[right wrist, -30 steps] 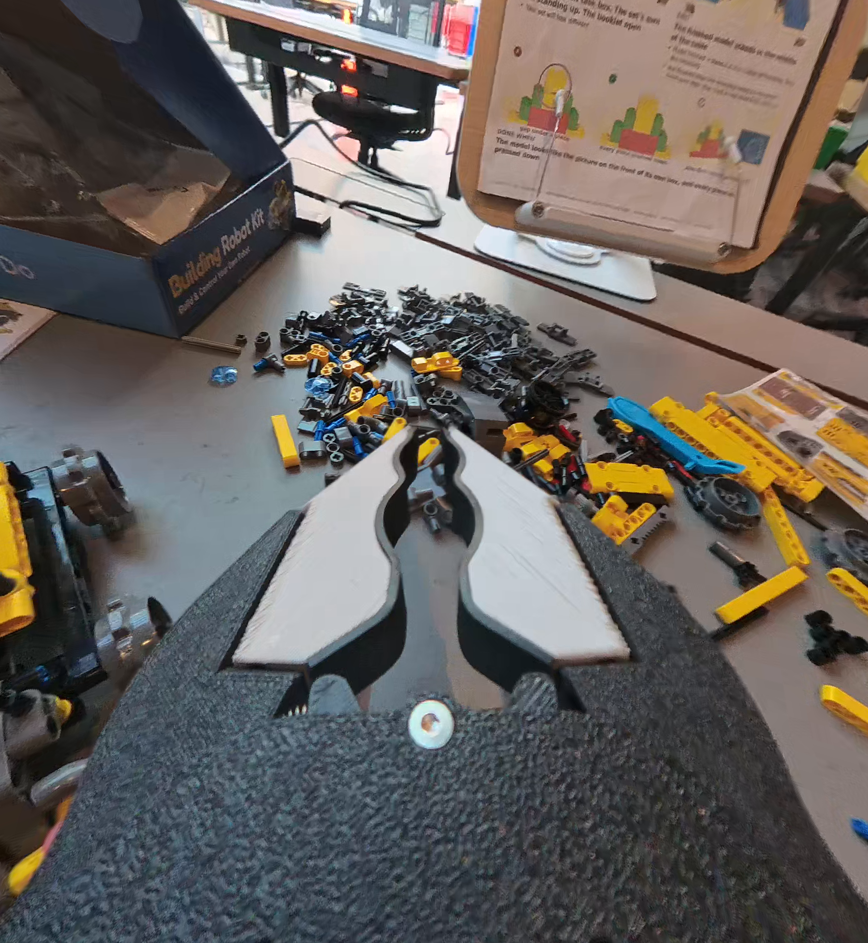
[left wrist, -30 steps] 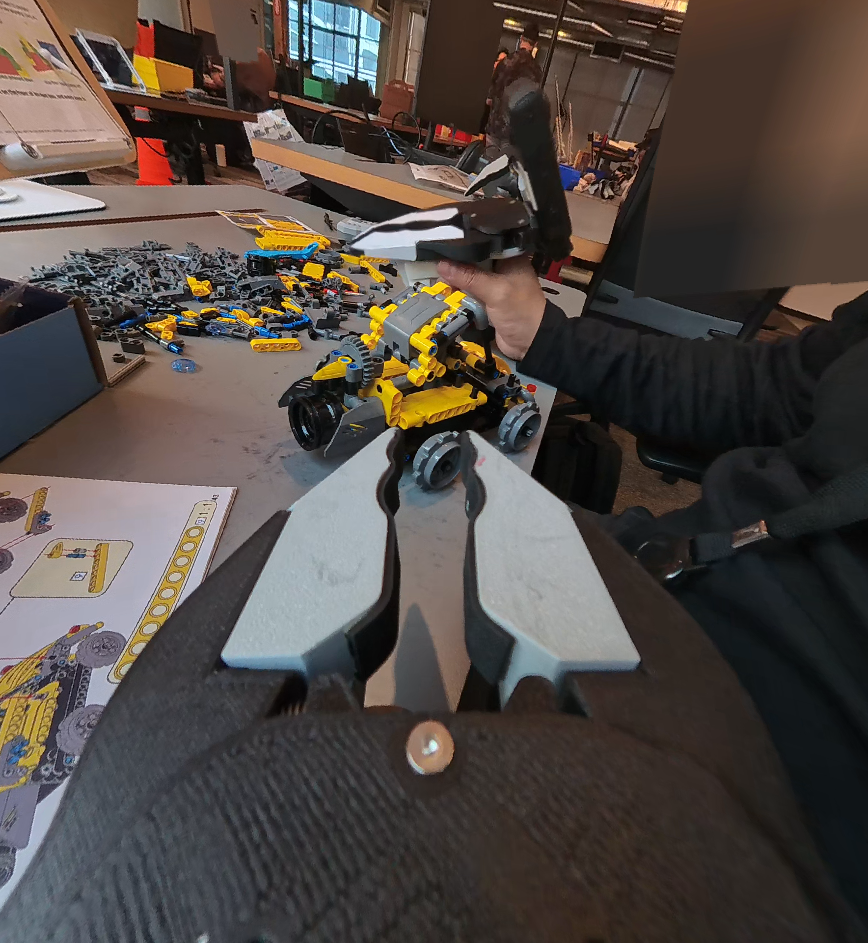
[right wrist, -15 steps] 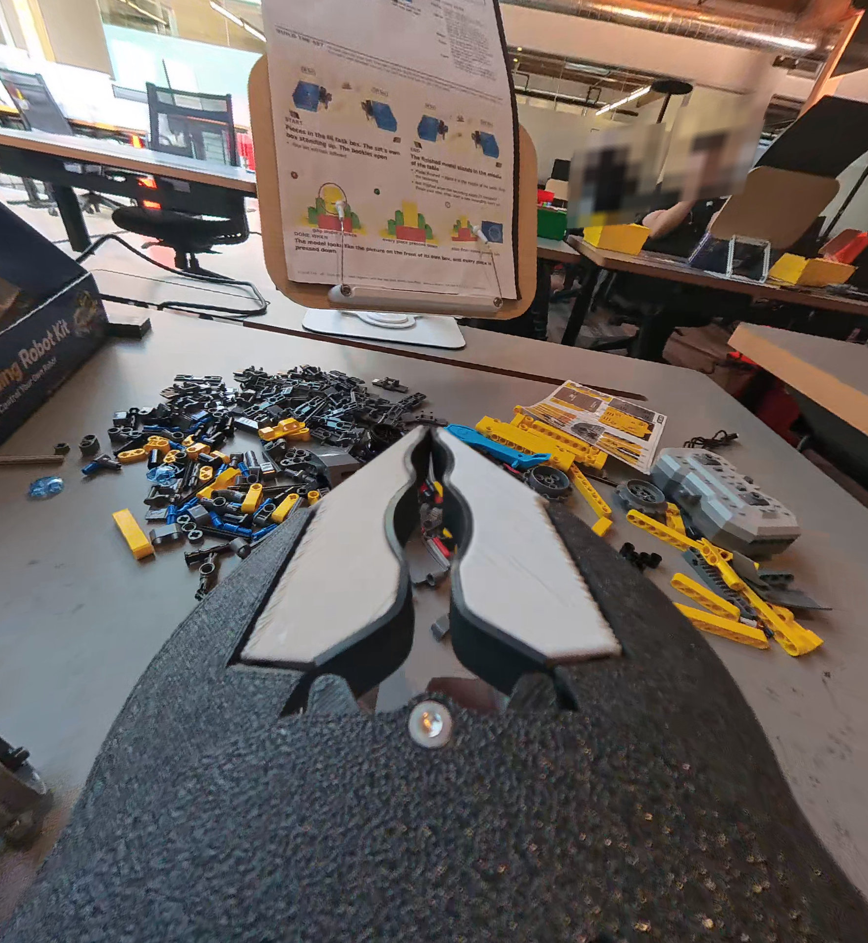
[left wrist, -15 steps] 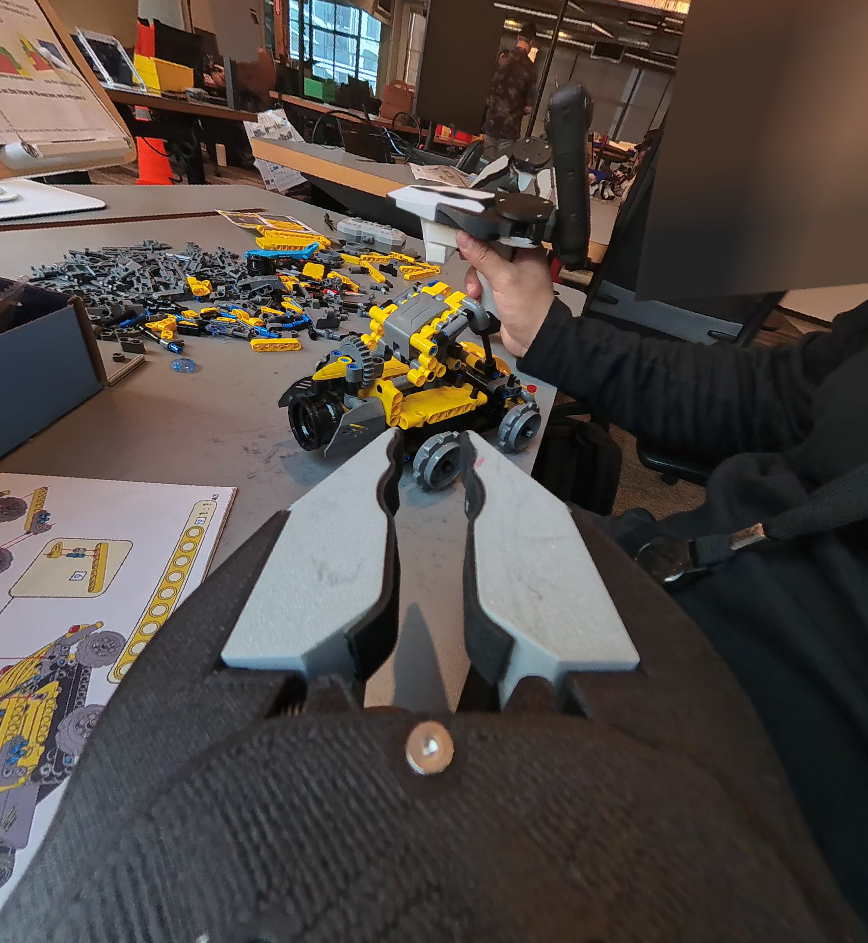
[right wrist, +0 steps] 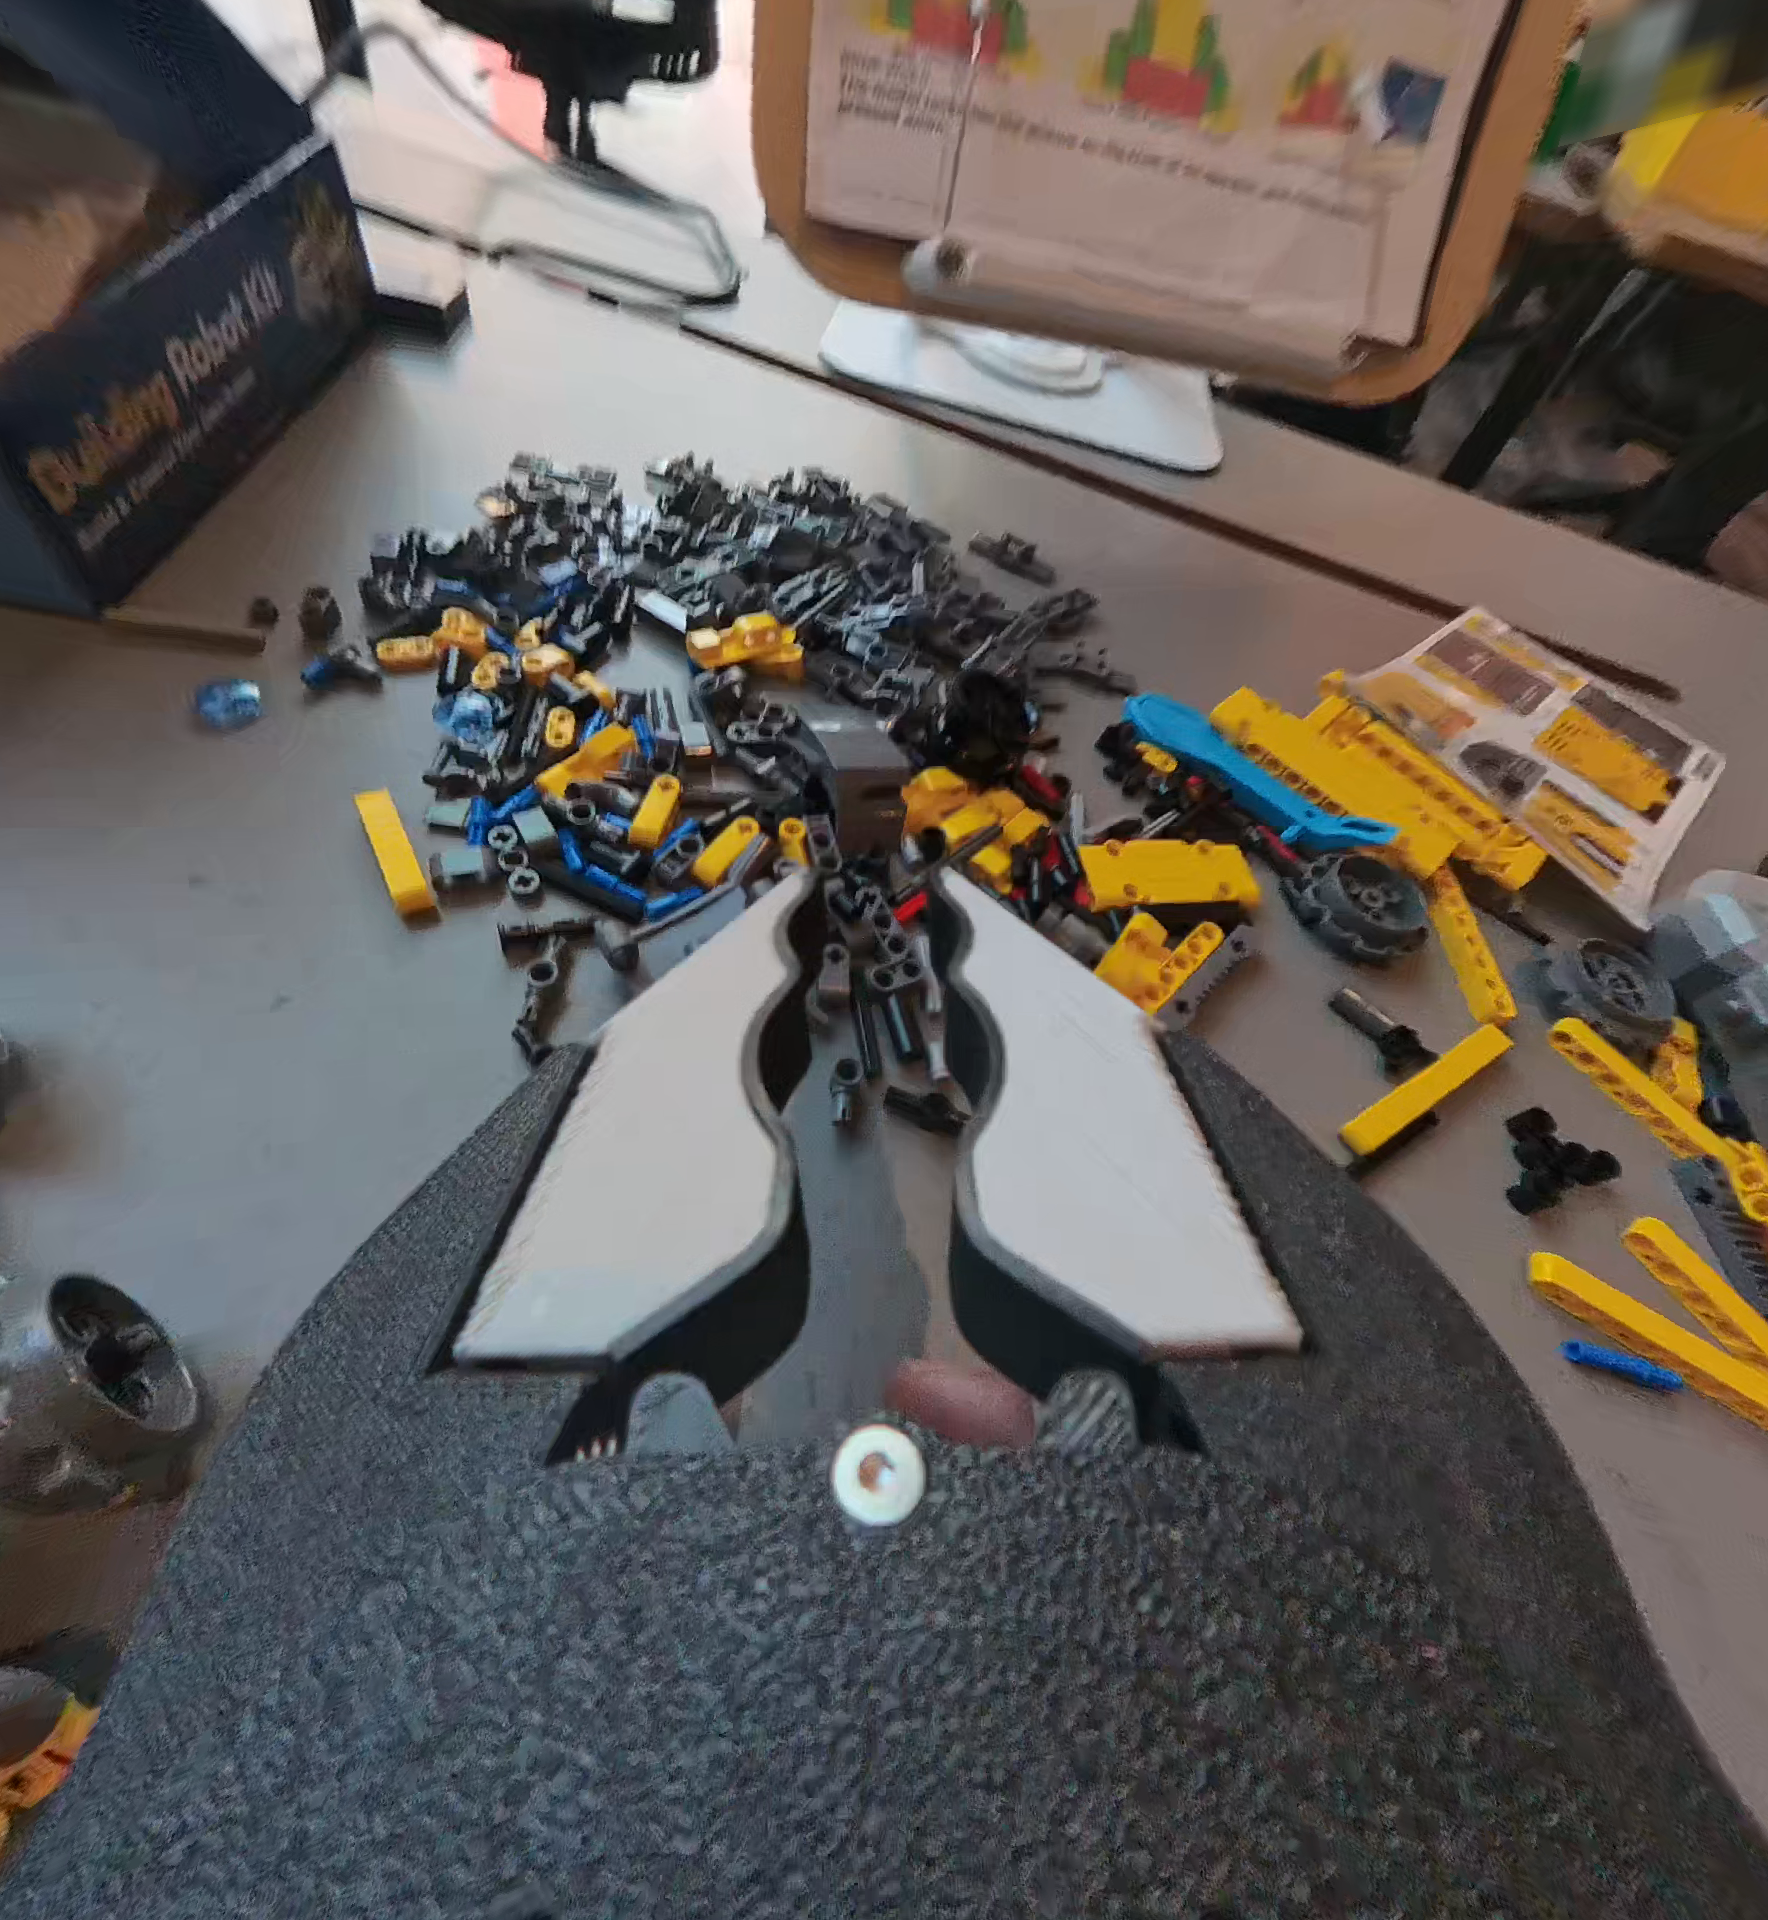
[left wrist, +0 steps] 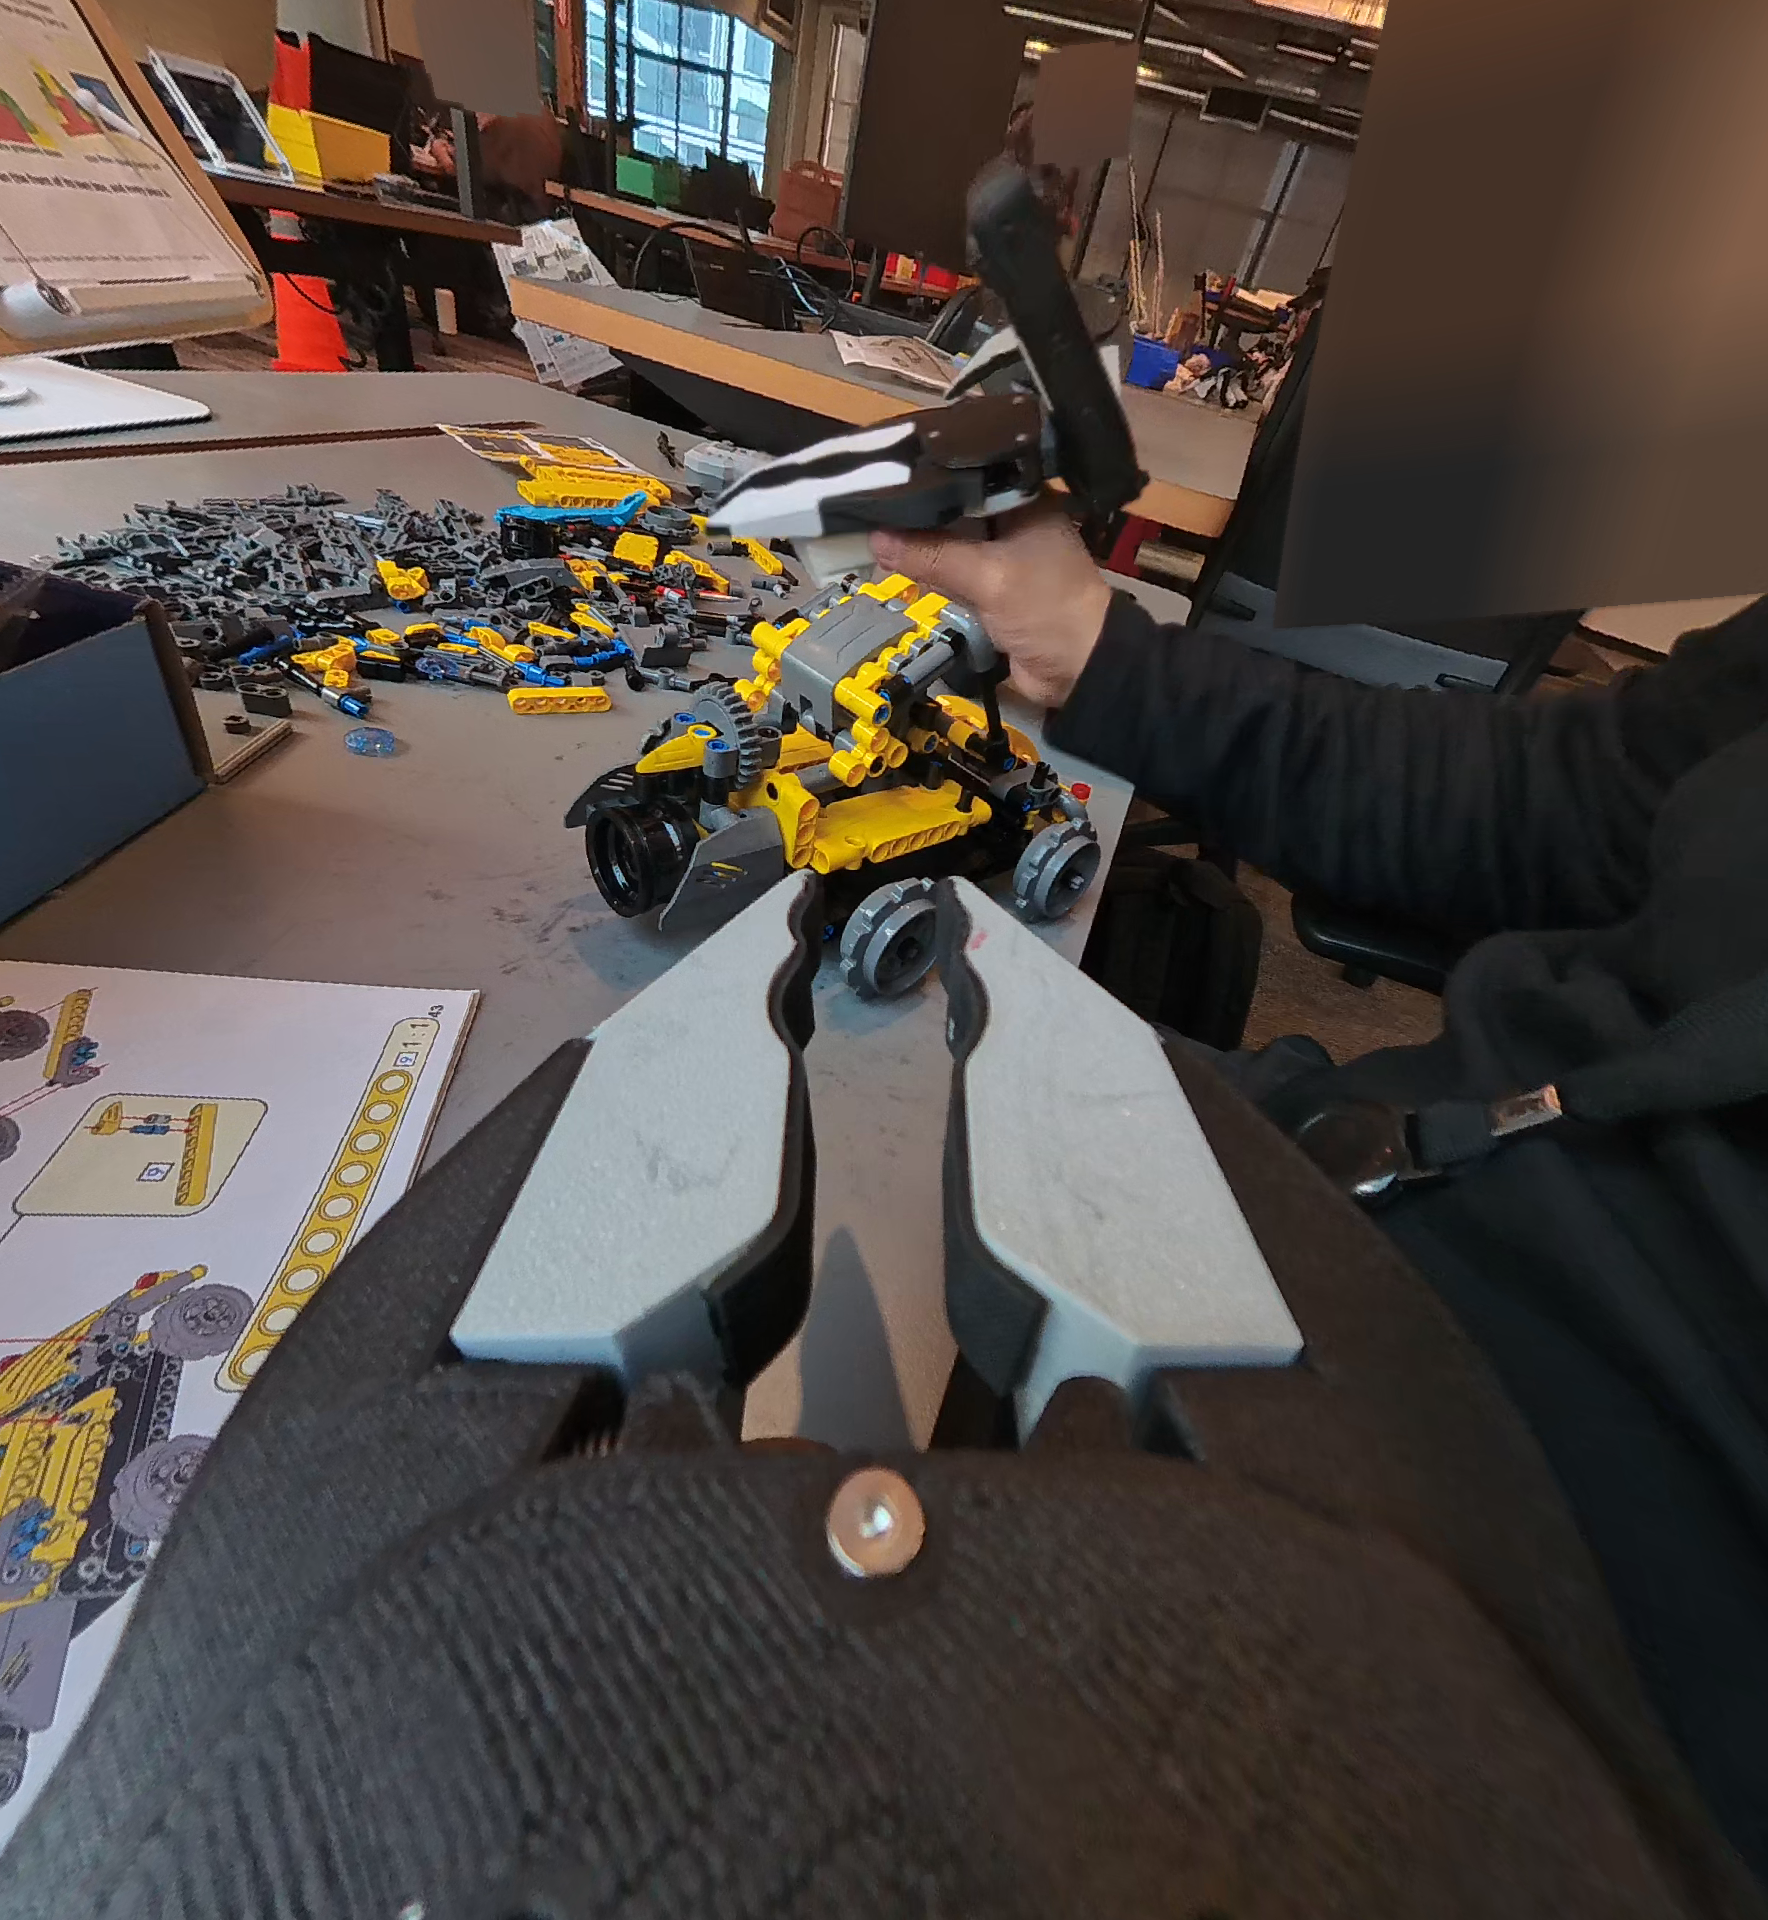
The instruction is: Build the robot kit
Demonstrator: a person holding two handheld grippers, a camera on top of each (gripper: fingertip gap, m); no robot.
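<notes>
My left gripper (left wrist: 878,906) is open and empty, low over the table's near edge. Just beyond its tips stands a yellow and black brick vehicle (left wrist: 828,790), its grey wheel (left wrist: 895,935) nearest. A hand holds my right gripper (left wrist: 745,509) above and behind the vehicle. In the right wrist view the right gripper (right wrist: 878,888) is open and empty, tilted down over a pile of small black, yellow and blue parts (right wrist: 755,727). Black pins (right wrist: 885,987) lie on the table under its gap. That view is blurred.
An open instruction booklet (left wrist: 132,1195) lies at the near left. A dark blue box (right wrist: 132,395) stands at the left. A document stand (right wrist: 1119,156) is behind the pile. Yellow beams (right wrist: 1690,1299), a blue piece (right wrist: 1254,779), a sticker sheet (right wrist: 1555,748) and a grey block (right wrist: 1753,997) lie right. The left gripper's tips are roughly 30 centimeters from the right gripper's. From the right gripper's tips to the blue piece (right wrist: 1254,779) is close to 15 centimeters. Seen from the left wrist view (left wrist: 582,509) as well.
My right gripper lifted and turned right, then tipped back down over the parts pile, and its jaws stand wider apart. My left gripper has not moved.
</notes>
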